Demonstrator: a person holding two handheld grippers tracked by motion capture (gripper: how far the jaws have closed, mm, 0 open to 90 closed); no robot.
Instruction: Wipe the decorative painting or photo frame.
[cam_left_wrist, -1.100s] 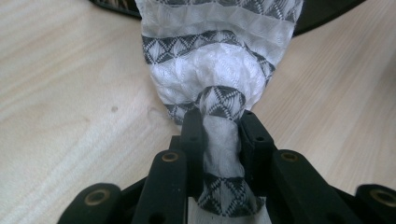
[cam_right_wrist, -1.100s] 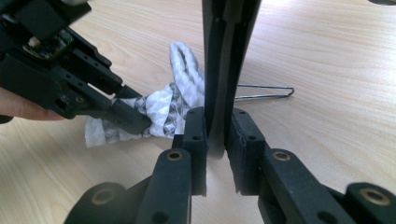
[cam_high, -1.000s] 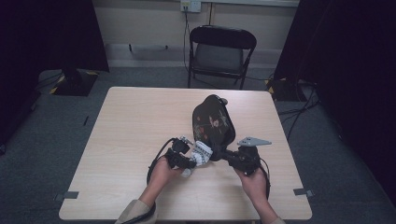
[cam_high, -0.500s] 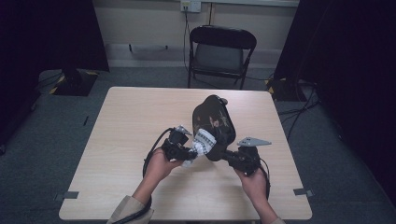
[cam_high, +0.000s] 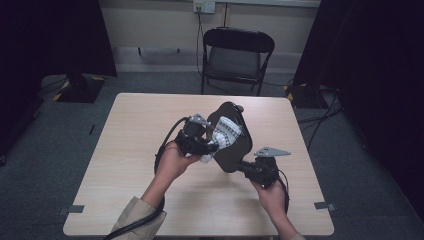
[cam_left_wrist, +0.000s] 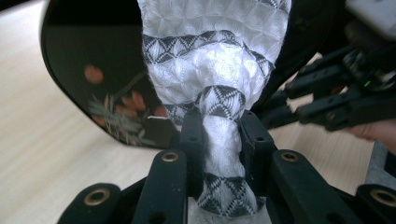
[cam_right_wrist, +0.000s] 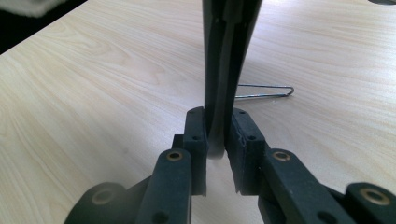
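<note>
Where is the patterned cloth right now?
In the high view the cloth is at table centre, pinched in the left claw against the face of the black tray held by the right claw.

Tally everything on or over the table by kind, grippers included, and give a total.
Black lacquered tray with flower painting: 1
White cloth with black patterned bands: 1
Grippers: 2, the left gripper shut on the cloth, the right gripper shut on the tray's edge
Thin wire loop lying on the table: 1
Total: 5
</note>
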